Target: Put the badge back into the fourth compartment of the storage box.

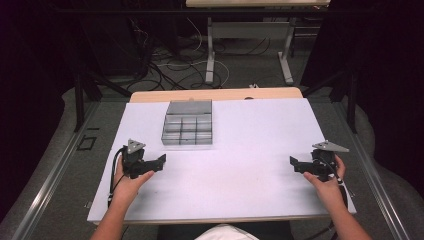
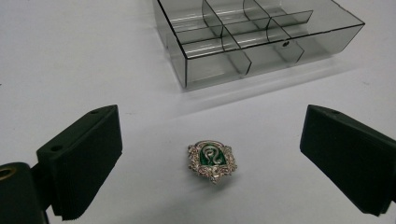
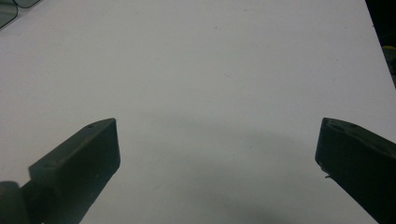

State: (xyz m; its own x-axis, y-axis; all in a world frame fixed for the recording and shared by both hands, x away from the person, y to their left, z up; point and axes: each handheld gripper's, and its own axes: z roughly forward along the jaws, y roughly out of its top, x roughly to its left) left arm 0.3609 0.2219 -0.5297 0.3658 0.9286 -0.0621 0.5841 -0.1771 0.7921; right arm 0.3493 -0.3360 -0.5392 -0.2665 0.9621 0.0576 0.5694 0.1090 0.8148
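One green brooch flat on white table — pointed tip toward camera.

We look down on a white-topped table with a pale wooden strip along its far edge. A clear grey divided organiser tray sits on it toward the far left of centre (its compartments look bare). Near it, on the open white surface, lies a small ornate green-and-silver brooch, face up.
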